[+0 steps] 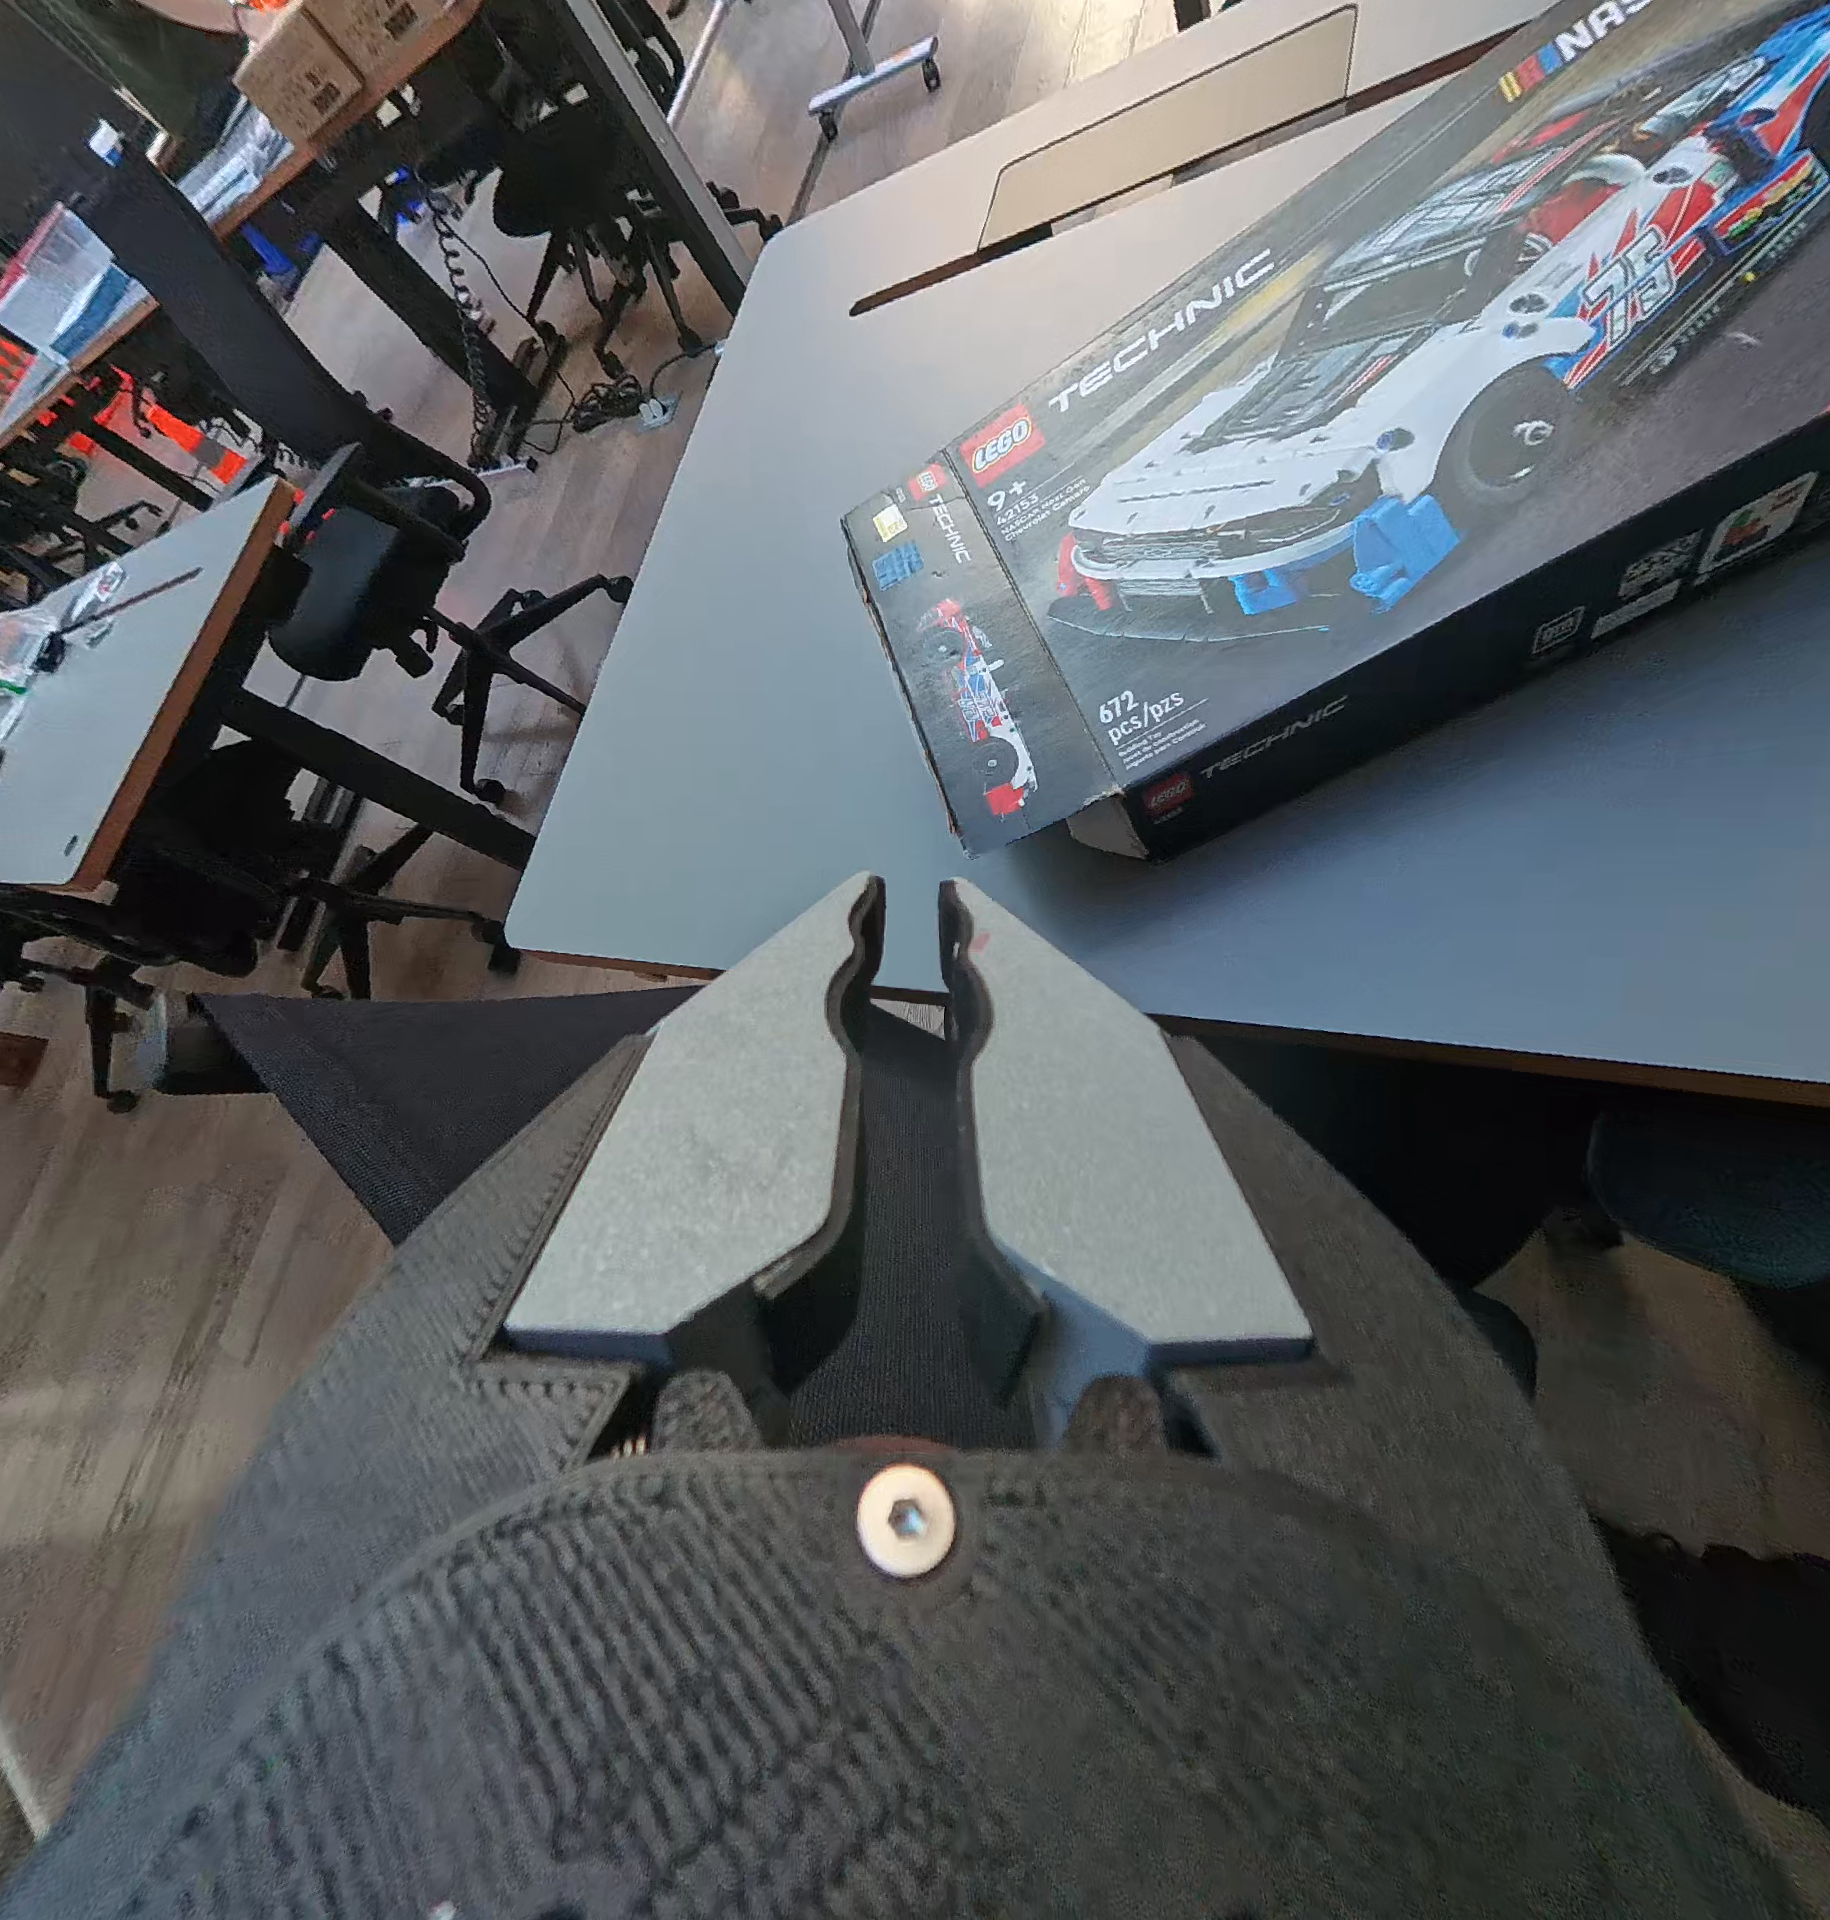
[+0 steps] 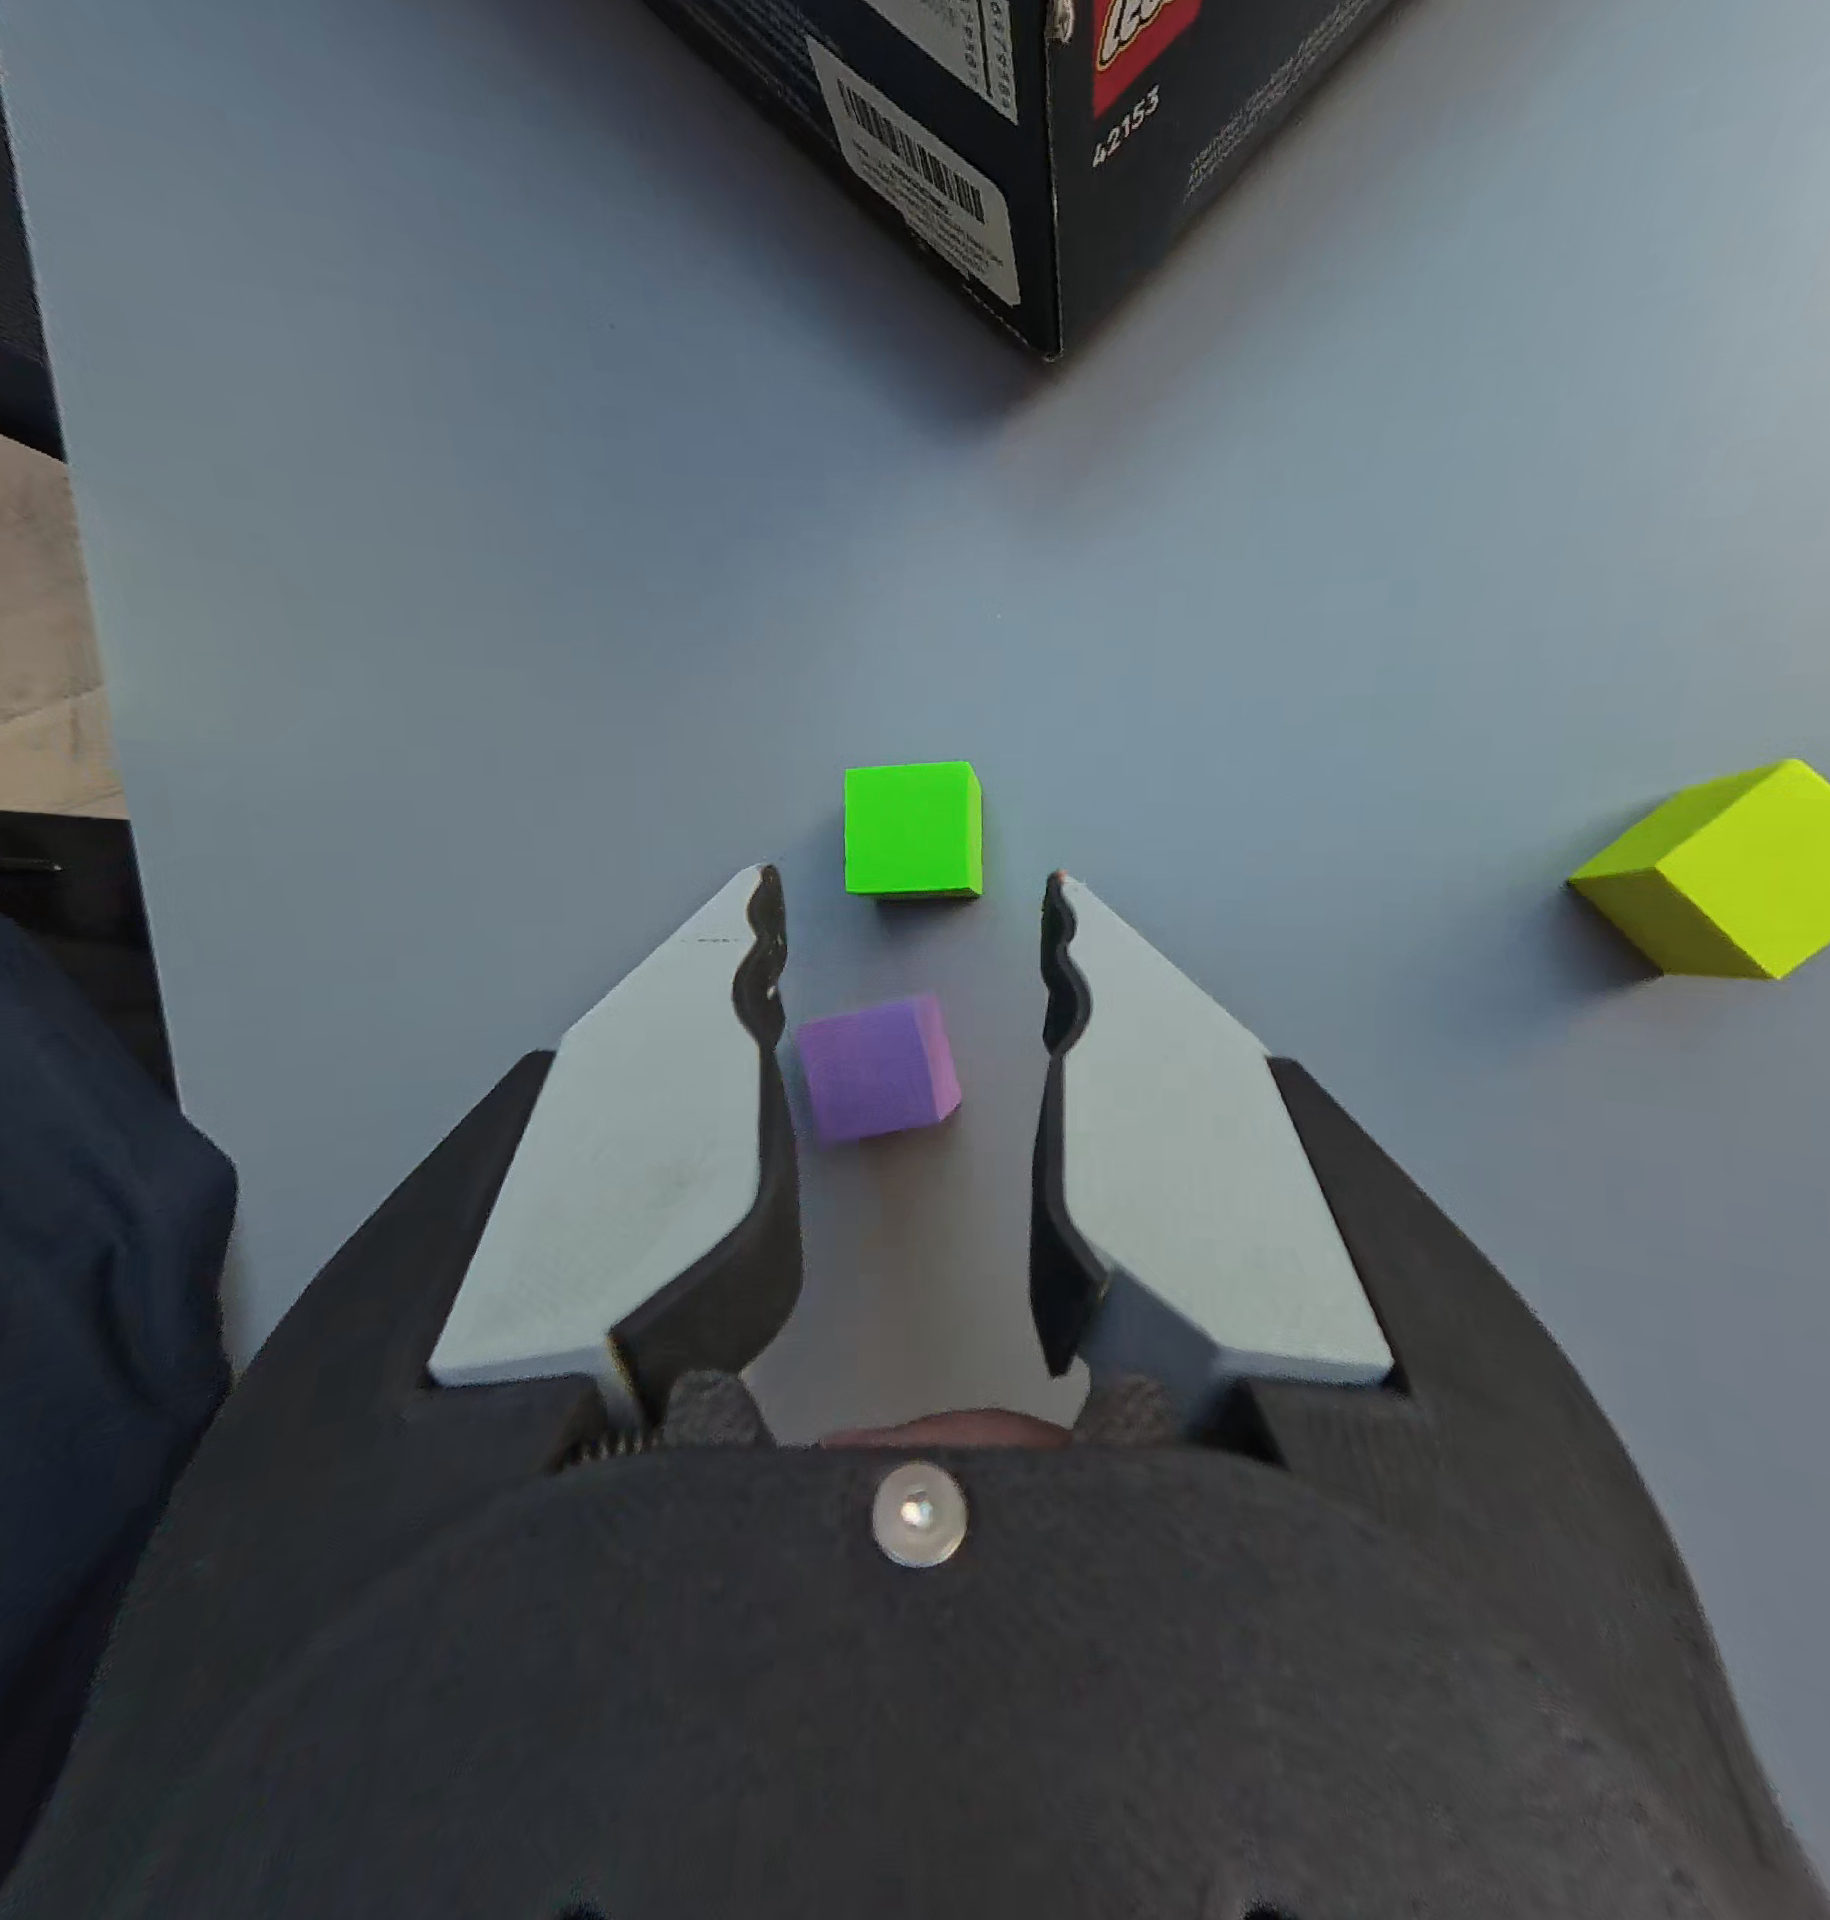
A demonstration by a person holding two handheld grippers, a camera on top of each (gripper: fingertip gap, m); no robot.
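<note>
1. Right gripper: matte pale-blue fingers with wavy black pads, spread wide over the smooth grey table. A purple cube lies loose between them, close to the left-hand pad with a clear gap to the other.
2. Green cube sits just beyond the tips; a bigger lime-yellow block lies well off to the right, its edge cut off.
3. Left gripper: narrow slit between the tips, nothing in it, above the table's near edge.
4. Dark printed cardboard toy box ahead-right of it, end flap frayed.

Grey table: cubes, box
</note>
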